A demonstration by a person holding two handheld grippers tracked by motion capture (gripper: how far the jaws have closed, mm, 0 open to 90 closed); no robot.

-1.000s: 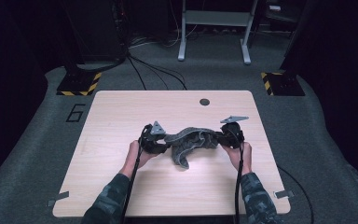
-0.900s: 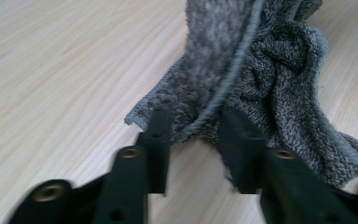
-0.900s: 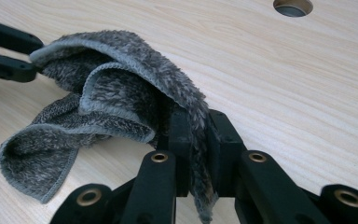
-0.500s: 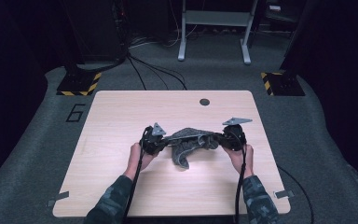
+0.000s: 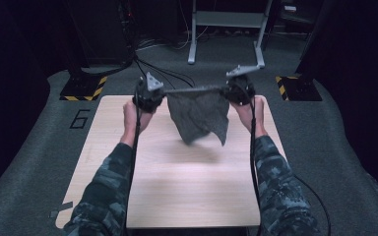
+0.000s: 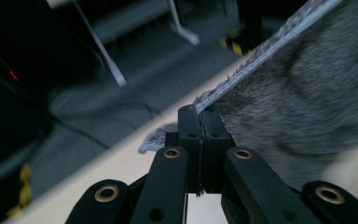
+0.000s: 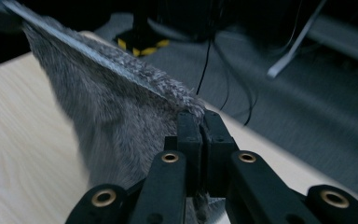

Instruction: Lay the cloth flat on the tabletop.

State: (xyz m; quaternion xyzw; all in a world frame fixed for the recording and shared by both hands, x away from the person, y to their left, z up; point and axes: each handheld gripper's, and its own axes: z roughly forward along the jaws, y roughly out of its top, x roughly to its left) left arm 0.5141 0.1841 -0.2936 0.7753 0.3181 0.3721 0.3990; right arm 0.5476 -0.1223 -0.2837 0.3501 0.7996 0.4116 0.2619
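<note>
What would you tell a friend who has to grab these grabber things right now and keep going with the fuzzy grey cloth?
Left gripper: shut on one top corner of the grey cloth.
Right gripper: shut on the other top corner.
Cloth: held up above the table, top edge pulled straight between the grippers, the rest hanging loose with its bottom uneven.
Done: picked up and stretched out.
Left: probably lay it flat or fold it. Keep both grips tight.

Light wood counter (image 5: 177, 187) (pale grain, rounded corners) on grey carpeted floor (image 5: 39, 162). Its top shows bare wood. A number 6 (image 5: 80, 118) is marked on the floor at its left.
</note>
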